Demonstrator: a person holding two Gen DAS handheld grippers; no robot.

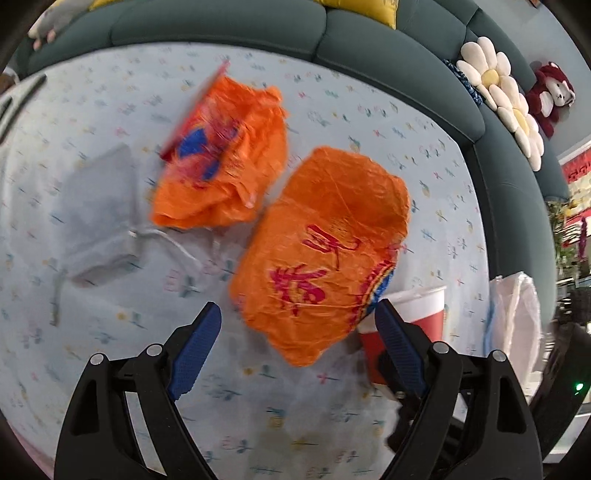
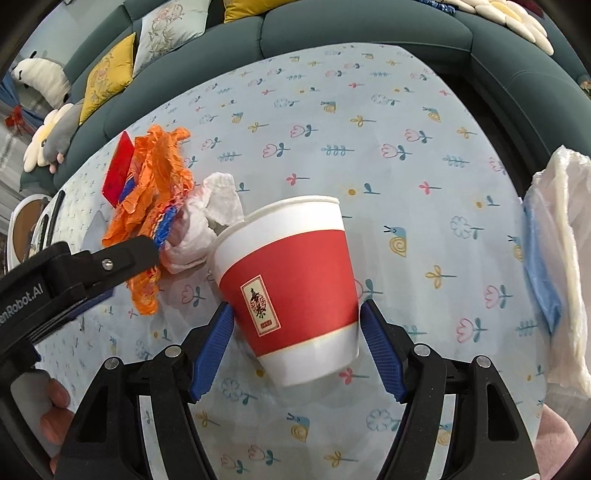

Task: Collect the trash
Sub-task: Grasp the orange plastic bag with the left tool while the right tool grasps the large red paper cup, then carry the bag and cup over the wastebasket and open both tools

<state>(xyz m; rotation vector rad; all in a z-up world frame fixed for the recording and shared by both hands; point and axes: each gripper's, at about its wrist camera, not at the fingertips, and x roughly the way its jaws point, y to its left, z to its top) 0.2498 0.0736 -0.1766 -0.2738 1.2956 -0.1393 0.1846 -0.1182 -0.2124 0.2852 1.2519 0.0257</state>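
Observation:
A crumpled orange wrapper (image 1: 321, 251) with red characters lies on the flowered tablecloth. Its lower end reaches between the fingertips of my left gripper (image 1: 297, 314), which is open above it. A second orange wrapper (image 1: 225, 155) with a red card lies farther back. A red and white paper cup (image 2: 288, 280) stands on the cloth, and my right gripper (image 2: 295, 308) is open with its blue pads close on either side of the cup's lower half. The cup (image 1: 413, 314) also shows behind the left gripper's right finger. A crumpled white tissue (image 2: 207, 221) lies beside the cup.
A white plastic bag (image 2: 565, 258) over something blue hangs at the table's right edge. A blurred grey pouch (image 1: 99, 210) lies at the left. A dark green sofa (image 1: 295, 29) with cushions wraps the far side. A person's fingers (image 2: 55, 406) hold the left gripper's body (image 2: 110, 262).

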